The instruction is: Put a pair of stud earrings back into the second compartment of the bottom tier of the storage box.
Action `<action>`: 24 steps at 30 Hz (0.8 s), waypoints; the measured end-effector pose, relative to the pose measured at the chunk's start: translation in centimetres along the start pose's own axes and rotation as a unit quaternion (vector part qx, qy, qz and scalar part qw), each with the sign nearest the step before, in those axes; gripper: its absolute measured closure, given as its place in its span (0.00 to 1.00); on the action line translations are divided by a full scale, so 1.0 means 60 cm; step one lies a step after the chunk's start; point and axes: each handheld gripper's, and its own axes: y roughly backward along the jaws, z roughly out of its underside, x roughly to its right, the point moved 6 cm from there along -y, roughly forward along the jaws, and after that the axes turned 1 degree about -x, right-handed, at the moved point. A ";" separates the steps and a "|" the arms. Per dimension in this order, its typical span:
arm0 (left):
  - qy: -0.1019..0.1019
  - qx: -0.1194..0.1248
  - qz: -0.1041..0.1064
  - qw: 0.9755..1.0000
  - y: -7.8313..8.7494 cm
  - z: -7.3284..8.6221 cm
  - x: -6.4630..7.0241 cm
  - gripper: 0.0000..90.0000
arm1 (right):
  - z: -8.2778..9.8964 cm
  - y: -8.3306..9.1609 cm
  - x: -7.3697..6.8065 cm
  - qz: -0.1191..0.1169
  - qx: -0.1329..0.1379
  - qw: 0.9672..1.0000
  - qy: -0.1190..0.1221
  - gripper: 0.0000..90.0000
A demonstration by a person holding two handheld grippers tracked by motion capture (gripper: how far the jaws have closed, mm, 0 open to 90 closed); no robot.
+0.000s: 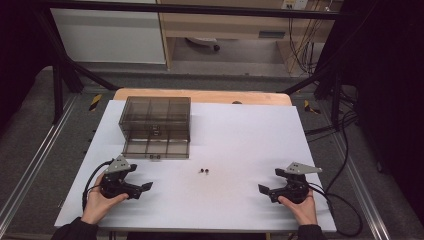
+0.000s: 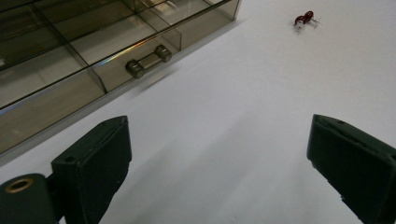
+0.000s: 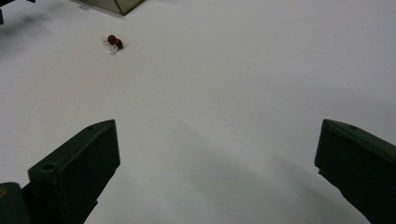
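Note:
A smoky clear plastic drawer box (image 1: 156, 120) stands at the table's back left, its bottom drawer (image 1: 157, 148) pulled out toward me, with a metal handle (image 2: 148, 60) on the front. Two small dark red beads (image 1: 204, 171) lie close together on the white table, also seen as red beads (image 2: 304, 19) and red beads (image 3: 114, 42). My left gripper (image 1: 141, 180) rests low at the front left, open and empty, just in front of the drawer. My right gripper (image 1: 268, 182) rests at the front right, open and empty, jaws pointing left toward the beads.
The white table top (image 1: 240, 135) lies on a wooden board. A black frame, cables (image 1: 345, 165) and a grey floor surround it. Desks stand beyond the far edge.

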 end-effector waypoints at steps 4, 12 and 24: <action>-0.003 -0.003 0.003 1.000 -0.004 -0.007 0.009 0.07 | 0.000 0.000 -0.001 -0.001 -0.001 1.000 -0.001 0.01; -0.015 -0.008 0.004 1.000 -0.013 -0.029 0.027 0.07 | 0.001 0.000 -0.001 0.001 -0.003 1.000 -0.001 0.01; -0.040 -0.013 0.016 0.999 -0.043 -0.075 0.058 0.07 | 0.002 0.000 -0.002 0.003 -0.007 1.000 0.003 0.01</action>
